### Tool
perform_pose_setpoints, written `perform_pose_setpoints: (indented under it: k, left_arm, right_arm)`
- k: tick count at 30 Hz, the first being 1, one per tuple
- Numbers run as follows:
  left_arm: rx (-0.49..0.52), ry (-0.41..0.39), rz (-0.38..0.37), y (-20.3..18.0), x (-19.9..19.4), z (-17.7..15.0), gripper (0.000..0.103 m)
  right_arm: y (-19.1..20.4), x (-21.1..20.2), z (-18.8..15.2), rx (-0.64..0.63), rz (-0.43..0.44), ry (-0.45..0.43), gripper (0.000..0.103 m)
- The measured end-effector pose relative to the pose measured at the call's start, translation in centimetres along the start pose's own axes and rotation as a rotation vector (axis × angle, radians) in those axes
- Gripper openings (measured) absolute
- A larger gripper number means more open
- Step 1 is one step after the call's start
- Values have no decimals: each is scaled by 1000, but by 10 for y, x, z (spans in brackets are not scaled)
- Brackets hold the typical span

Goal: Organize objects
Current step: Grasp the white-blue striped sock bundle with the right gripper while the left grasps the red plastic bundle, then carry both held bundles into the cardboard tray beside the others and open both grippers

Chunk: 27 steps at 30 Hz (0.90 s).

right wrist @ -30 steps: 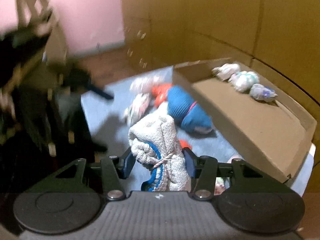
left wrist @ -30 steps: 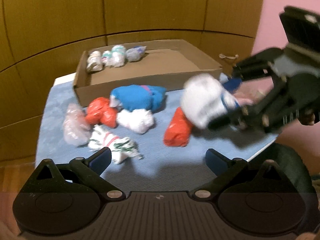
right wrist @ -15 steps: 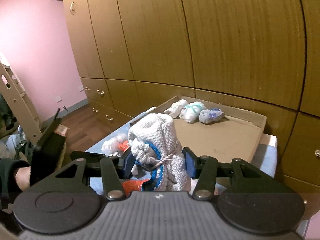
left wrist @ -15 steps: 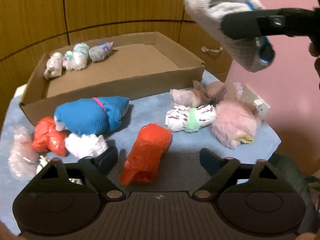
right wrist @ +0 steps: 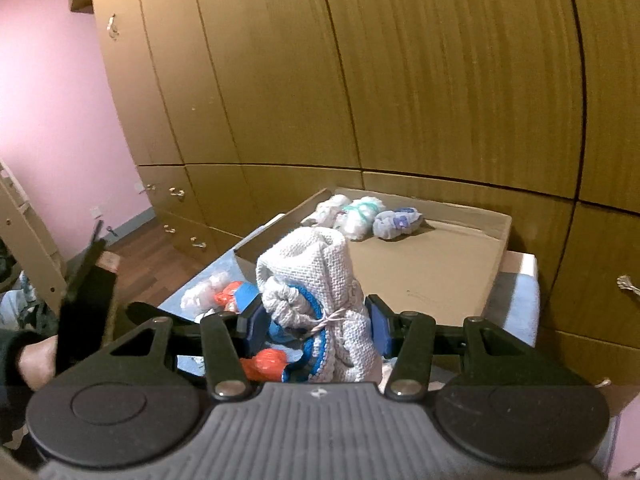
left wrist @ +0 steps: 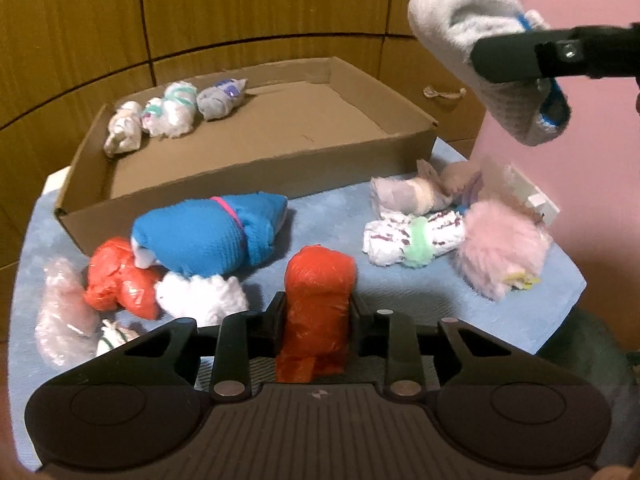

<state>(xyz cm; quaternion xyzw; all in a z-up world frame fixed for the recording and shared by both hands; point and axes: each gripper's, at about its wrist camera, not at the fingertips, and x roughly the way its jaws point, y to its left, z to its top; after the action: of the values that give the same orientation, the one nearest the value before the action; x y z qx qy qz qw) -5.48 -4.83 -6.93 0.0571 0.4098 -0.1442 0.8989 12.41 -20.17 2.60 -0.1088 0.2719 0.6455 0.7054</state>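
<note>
Both claws gripping sock bundles over the blue tabletop

The left claw (left wrist: 318, 312), its jaws having just been closing, is pinching the orange bundle (left wrist: 320, 300) lying on the tabletop (left wrist: 400, 288) in front of the cardboard box (left wrist: 256, 176); the right claw (right wrist: 316, 326) is holding the white-and-blue knitted bundle (right wrist: 320, 280) aloft, jaws clamped on it.

**My two tools, up close**

My left tool (left wrist: 318, 322) is matte black: ribbed grey housing, two round side caps, silver pivot screws on angular linkage arms. My right tool (right wrist: 316, 326) matches it, with blue pads (right wrist: 378, 330) on its fingers. My sleeve (right wrist: 12, 354) is dark.
</note>
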Motion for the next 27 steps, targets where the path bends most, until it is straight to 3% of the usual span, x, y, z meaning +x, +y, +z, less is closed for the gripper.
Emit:
perform_pose_setpoints:
  k: [7, 17, 27]
  left_arm:
    - [-99, 5, -16, 15, -26, 17, 36]
    - [-124, -51, -43, 32, -61, 48, 36]
    - [-76, -139, 8, 43, -63, 125, 37]
  right_arm:
    - [2, 0, 9, 0, -64, 8, 48]
    - [1, -1, 27, -21, -109, 2, 48]
    - [-17, 4, 58, -60, -178, 0, 48]
